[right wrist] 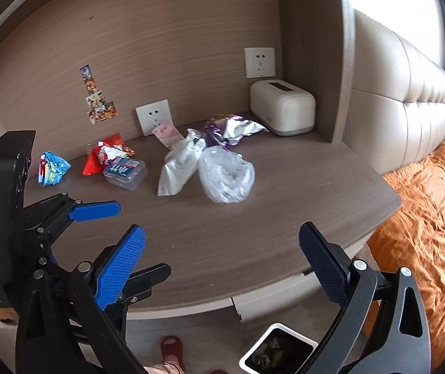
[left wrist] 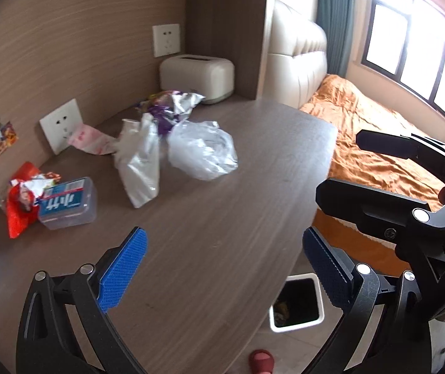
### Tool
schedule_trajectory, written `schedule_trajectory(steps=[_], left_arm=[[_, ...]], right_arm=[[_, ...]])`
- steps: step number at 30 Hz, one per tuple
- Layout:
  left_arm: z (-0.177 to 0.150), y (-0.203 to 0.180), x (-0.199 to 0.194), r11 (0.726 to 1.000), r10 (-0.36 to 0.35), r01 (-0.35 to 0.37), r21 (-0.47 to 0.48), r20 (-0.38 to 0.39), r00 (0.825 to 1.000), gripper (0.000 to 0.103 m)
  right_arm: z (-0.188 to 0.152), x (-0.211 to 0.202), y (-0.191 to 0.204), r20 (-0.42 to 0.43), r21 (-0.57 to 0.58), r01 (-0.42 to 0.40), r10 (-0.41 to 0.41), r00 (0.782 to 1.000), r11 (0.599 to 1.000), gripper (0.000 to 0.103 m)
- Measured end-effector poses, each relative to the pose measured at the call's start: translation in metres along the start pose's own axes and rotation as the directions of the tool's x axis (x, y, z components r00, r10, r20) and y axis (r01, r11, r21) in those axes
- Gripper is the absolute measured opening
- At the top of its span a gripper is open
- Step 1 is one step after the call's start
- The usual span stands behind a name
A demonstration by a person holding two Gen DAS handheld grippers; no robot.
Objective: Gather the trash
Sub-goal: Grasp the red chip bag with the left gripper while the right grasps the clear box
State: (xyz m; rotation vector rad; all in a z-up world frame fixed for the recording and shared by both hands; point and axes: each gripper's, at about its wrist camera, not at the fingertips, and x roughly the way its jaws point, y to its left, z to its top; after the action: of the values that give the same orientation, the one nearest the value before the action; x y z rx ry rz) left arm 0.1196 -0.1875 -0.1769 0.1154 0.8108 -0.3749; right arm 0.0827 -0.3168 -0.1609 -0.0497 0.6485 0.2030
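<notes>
Trash lies on the brown desk: a clear plastic bag, a white bag, a purple-and-silver foil wrapper, a pink packet, a red wrapper, a blue wrapper. My left gripper is open and empty above the desk's near edge. My right gripper is open and empty, beside the left gripper; it also shows in the left wrist view. A white bin with some trash stands on the floor below.
A clear plastic box with a blue label lies by the red wrapper. A cream toaster-like box stands in the back corner. Wall sockets sit behind. An orange-covered bed is to the right. A red slipper is on the floor.
</notes>
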Motion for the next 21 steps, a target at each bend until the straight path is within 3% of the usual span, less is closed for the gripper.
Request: schedule_trajectory(steps=[9,21], left_arm=[[0.003,0.079,-0.026,0.986,0.126,-0.122,-0.116,0.024,0.992,0.098],[-0.002,0.192,-0.034,0.943,0.279,-0.272,-0.192,0.01,0.96,0.098]], right_arm=[[0.036,0.034,0.062,-0.003,-0.143,-0.09,0.091,0.996,0.986,0.098],[0.066,0.09,0.116,-0.037,-0.229,-0.153,0.149,0.988,0.961,0.098]])
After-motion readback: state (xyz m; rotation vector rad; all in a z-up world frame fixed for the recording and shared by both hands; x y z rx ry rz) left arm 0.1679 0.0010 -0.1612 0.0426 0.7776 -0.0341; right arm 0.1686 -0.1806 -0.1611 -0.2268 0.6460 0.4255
